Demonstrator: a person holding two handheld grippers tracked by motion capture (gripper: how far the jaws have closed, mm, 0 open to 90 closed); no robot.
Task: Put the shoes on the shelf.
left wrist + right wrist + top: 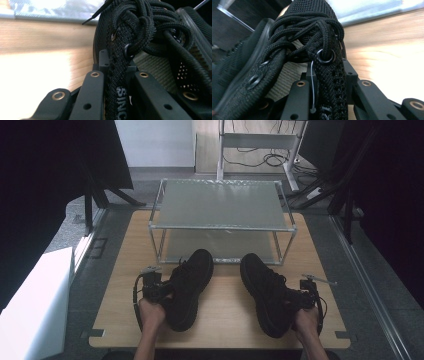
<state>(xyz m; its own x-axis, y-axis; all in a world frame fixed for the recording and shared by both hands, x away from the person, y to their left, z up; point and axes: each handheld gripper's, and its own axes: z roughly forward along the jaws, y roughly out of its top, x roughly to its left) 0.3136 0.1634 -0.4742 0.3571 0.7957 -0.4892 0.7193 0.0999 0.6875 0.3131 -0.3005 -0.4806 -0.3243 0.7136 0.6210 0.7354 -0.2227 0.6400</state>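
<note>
Desk: we see one pale wooden desk, with everything resting on it.
Rack: we count one metal-framed rack with two shelves, standing at the far side of the desk.
Shoes: we count two, both black knit mesh with thick black laces and metal eyelets. The left shoe and the right shoe lie on the near half of the desk, well apart, toes pointing toward the rack.
Shoe detail: in the left gripper view we read white lettering on the eyelet strip of the left shoe.
Left gripper: its jaws are clamped on the left shoe's laced edge, as we see in the left gripper view.
Right gripper: closed on the eyelet edge of the right shoe, seen in the right gripper view.
</note>
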